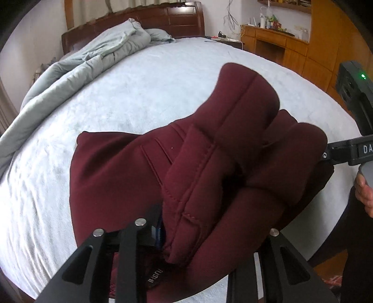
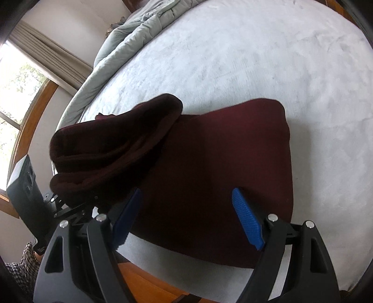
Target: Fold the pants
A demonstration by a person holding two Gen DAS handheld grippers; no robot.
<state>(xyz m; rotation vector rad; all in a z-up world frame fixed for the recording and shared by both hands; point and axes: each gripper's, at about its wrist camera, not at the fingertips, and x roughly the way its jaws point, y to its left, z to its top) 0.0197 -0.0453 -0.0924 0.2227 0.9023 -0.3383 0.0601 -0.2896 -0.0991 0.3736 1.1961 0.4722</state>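
Dark maroon pants (image 1: pixel 130 177) lie on a light grey bed (image 1: pixel 116 98) near its front edge, partly folded. My left gripper (image 1: pixel 186 235) is draped by a thick bundle of the pants; only one blue pad (image 1: pixel 158 229) shows, so its jaws are hidden. In the right wrist view the pants (image 2: pixel 221 163) lie flat, with the lifted bundle (image 2: pixel 112 144) at left over the left gripper (image 2: pixel 70 207). My right gripper (image 2: pixel 186 216) is open, its blue pads (image 2: pixel 247 219) wide apart just above the pants' near edge, holding nothing.
A crumpled grey-green duvet (image 1: pixel 77 63) lies at the bed's far left by a dark wooden headboard (image 1: pixel 163 18). Wooden cabinets (image 1: pixel 291 46) stand at right. The bed's wooden front edge (image 2: pixel 149 279) is below the grippers. A window (image 2: pixel 16 105) is at left.
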